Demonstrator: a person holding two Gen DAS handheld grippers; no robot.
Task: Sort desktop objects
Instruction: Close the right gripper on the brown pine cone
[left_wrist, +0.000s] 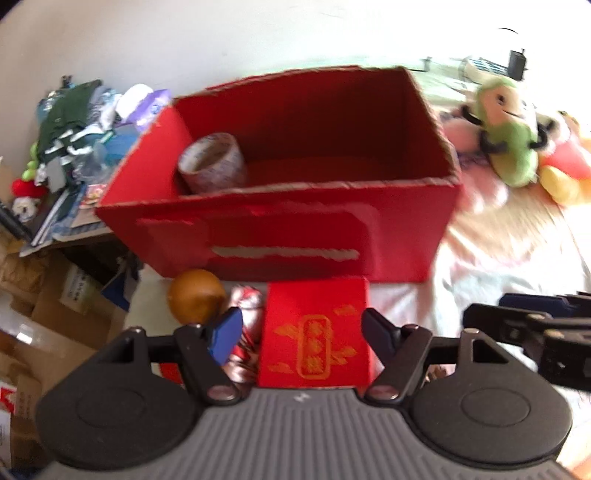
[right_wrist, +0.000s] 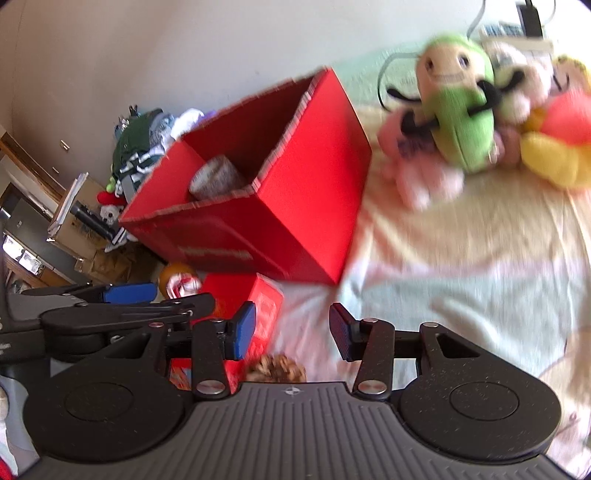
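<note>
Only the right view shows a pinecone (right_wrist: 277, 367) near the open, empty right gripper (right_wrist: 291, 330); left gripper (left_wrist: 299, 334) open over small box (left_wrist: 314, 332), all on bedsheet (right_wrist: 461, 277).

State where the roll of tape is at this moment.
The roll of tape lies inside the big red box, in its left corner in the left wrist view; the right wrist view shows it there too.
</note>
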